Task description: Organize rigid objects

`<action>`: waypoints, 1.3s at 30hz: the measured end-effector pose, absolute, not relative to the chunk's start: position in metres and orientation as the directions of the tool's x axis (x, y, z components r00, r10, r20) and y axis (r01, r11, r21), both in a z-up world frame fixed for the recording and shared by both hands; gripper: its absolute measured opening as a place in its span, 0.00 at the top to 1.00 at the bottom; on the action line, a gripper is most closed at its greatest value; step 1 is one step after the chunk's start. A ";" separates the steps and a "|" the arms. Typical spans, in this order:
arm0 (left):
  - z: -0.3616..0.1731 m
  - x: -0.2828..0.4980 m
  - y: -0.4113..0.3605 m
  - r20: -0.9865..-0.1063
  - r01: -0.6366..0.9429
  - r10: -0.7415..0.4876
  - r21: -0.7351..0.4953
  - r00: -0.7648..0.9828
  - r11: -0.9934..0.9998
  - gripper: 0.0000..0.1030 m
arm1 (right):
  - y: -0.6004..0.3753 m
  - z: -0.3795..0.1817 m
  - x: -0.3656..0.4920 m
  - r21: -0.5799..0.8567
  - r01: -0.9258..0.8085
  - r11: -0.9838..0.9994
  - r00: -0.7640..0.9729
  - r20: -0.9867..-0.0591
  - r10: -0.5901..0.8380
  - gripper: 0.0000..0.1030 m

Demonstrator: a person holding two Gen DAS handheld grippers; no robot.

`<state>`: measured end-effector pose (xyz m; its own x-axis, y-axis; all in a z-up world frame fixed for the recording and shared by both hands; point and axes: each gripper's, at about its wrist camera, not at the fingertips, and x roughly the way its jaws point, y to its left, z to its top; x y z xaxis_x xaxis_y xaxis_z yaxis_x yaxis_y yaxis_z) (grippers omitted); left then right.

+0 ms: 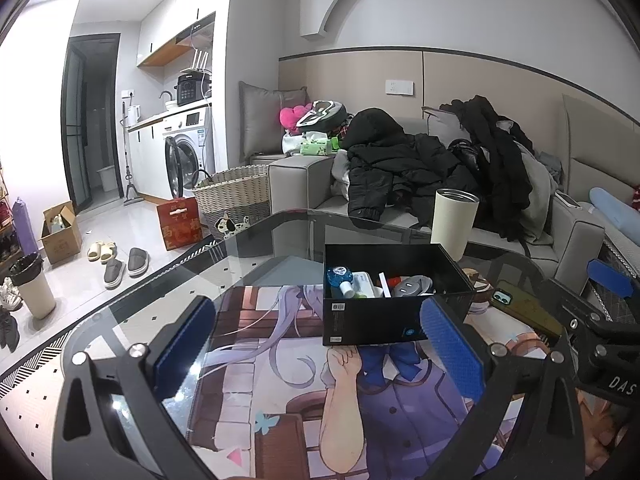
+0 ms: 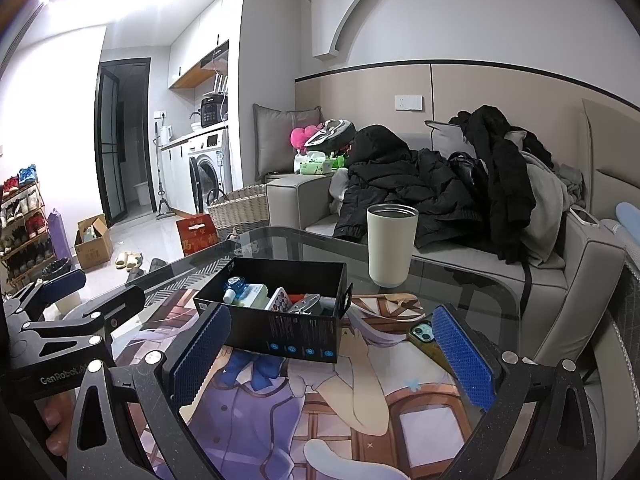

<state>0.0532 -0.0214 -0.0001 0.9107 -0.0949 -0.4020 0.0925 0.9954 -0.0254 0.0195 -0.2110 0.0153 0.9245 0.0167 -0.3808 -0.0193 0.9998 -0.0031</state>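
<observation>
- Black box (image 1: 394, 312): open-topped, standing on the printed mat (image 1: 280, 400) of the glass table (image 1: 280, 232); small items lie inside.
- Left gripper (image 1: 320, 356): just before the box, jaws spread, holding nothing.
- Right gripper (image 2: 332, 356): likewise before the box, jaws released and bare.
- Phone (image 2: 426, 338): flat beside the box.
- Cream tumbler (image 2: 391, 245): upright behind the box.

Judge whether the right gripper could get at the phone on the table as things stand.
Probably yes: the right gripper is open and empty, and the phone lies flat just beside its right finger, clear of the black box.
</observation>
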 end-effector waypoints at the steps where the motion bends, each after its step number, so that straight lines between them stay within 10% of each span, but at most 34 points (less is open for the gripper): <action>1: 0.000 0.053 -0.022 -0.403 0.092 -0.094 -0.024 0.910 0.995 0.00 | -0.211 0.016 0.020 -0.006 -0.018 1.000 0.926 -0.378 0.015 0.00; 39: -0.009 0.060 -0.026 -0.432 0.067 -0.077 -0.040 0.898 0.997 0.00 | -0.212 0.009 0.018 0.024 -0.006 1.000 0.914 -0.406 0.015 0.00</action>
<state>0.0603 -0.0257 -0.0086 0.8984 -0.0775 -0.4323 0.0669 0.9970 -0.0397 0.0180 -0.2118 0.0090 0.9137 0.0152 -0.4062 -0.0062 0.9997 0.0236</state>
